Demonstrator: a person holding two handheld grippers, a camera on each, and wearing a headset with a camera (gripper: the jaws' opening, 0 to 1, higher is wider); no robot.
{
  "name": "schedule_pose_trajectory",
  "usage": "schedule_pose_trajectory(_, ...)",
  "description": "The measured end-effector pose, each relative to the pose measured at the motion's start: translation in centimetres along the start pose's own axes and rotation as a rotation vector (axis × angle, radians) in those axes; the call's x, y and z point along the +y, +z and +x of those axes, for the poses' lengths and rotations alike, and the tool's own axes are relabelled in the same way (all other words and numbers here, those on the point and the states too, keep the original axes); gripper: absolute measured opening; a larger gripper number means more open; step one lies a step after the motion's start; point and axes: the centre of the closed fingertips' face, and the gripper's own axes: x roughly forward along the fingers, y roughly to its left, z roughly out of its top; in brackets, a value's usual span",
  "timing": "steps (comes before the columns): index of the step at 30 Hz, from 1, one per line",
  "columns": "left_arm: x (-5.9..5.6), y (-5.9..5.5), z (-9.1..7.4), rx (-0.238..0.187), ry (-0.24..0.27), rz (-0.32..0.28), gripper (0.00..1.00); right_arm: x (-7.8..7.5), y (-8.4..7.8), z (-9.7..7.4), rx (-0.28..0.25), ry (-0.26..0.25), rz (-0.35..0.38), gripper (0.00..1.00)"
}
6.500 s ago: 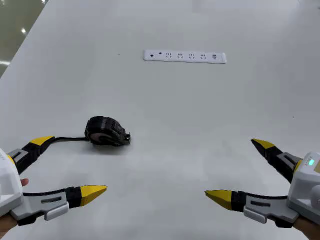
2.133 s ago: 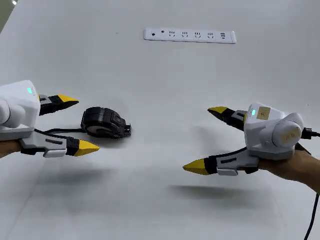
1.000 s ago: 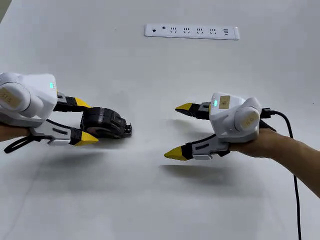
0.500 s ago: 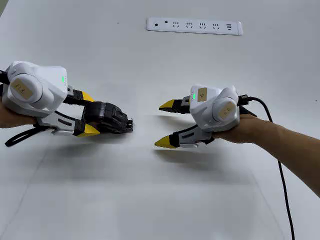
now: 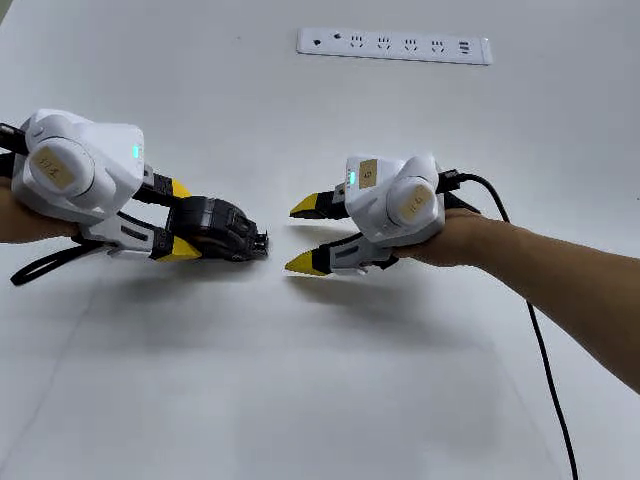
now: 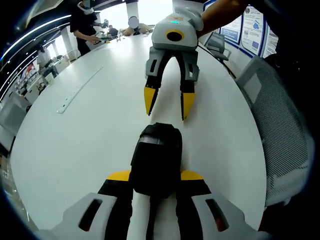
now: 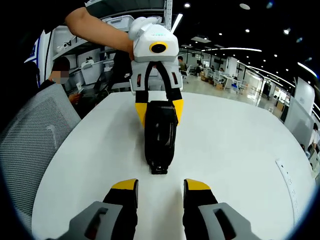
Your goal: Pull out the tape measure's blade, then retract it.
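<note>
1. The left gripper (image 5: 183, 221) has moved in over the last couple of seconds and now pinches the tape measure (image 5: 218, 230), which sits on the white table (image 5: 300, 400).
2. The right gripper (image 5: 300, 236) has slid toward it. Its jaws are spread, tips just short of the blade's hook (image 7: 159, 170).
3. The blade is not out yet, and pinching the hook seems next.
4. The power strip (image 5: 395, 46) lies well beyond.

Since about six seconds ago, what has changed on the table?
The left gripper came forward and shut its jaws on the tape measure. The right gripper moved left toward its hook end, jaws open, touching nothing. The tape measure, its blade still in, and the power strip stayed put.
</note>
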Motion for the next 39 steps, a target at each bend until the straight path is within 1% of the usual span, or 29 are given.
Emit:
schedule_pose_trajectory(6,0.0,-0.1,0.0,0.01,-0.015,0.01,0.27,0.2,0.5,1.0,0.005,0.022,-0.021,0.28)
schedule_pose_trajectory(7,0.1,-0.3,-0.1,0.019,-0.011,0.027,0.26,0.2,0.6,1.1,0.005,0.024,-0.023,0.27)
schedule_pose_trajectory(12,0.1,-0.2,0.1,0.009,-0.017,0.019,0.26,0.3,0.8,1.9,0.014,0.035,-0.033,0.23)
schedule_pose_trajectory(22,0.1,-0.2,0.0,-0.001,-0.023,0.015,0.25,0.4,0.8,2.7,0.031,0.052,-0.044,0.16)
schedule_pose_trajectory(25,0.1,-0.2,0.0,-0.002,-0.023,0.014,0.25,0.4,0.7,2.9,0.033,0.056,-0.051,0.14)
schedule_pose_trajectory(28,0.1,-0.2,0.0,-0.003,-0.024,0.013,0.25,0.3,0.7,2.9,0.036,0.05,-0.049,0.12)
schedule_pose_trajectory(39,0.1,-0.1,-0.1,-0.005,-0.024,0.001,0.25,0.4,0.7,2.9,0.036,0.056,-0.044,0.1)
